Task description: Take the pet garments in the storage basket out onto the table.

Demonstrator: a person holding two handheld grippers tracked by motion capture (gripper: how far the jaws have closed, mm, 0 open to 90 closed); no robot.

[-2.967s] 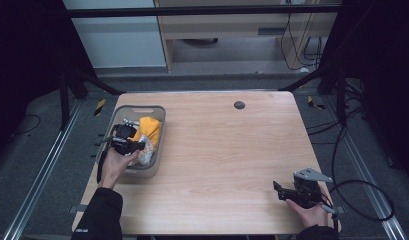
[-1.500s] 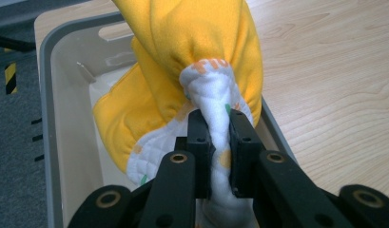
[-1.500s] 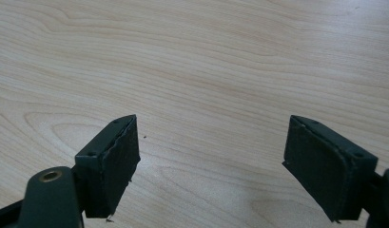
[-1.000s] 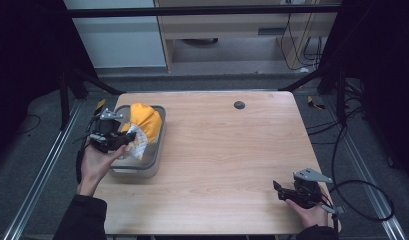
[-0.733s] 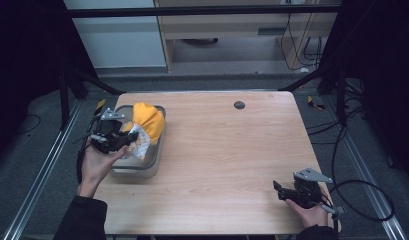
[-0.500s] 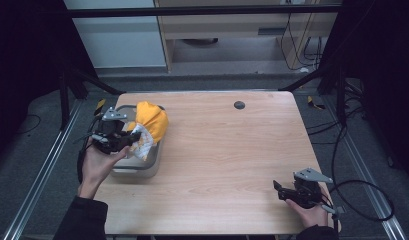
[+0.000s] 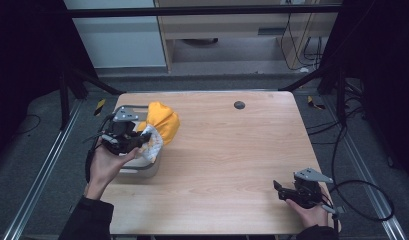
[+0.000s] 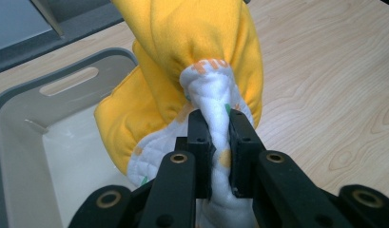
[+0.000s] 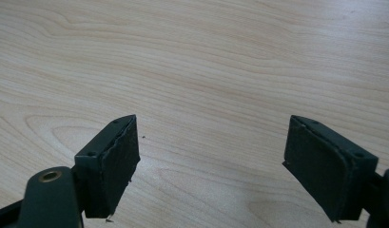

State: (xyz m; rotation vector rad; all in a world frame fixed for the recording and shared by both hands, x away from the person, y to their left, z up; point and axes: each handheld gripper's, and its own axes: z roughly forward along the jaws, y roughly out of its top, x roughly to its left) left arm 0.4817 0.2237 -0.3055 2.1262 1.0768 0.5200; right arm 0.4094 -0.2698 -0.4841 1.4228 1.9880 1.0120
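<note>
Your left gripper [image 8: 216,142] pinches the white quilted edge of the yellow cloth [image 8: 197,52] between its 2 fingers, above the right rim of the grey bin [image 7: 137,167] at the table's [image 7: 232,165] left. Your right gripper [image 9: 209,166], fingers wide, rests near right.

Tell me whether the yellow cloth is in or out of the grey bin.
Mostly out. The left gripper, shut on the yellow cloth, holds it above the grey bin's rim, bunched up and overhanging the table.

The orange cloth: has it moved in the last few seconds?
Yes. The cloth lay inside the grey bin; the left gripper has lifted it up and rightward, over the bin's table-side rim.
</note>
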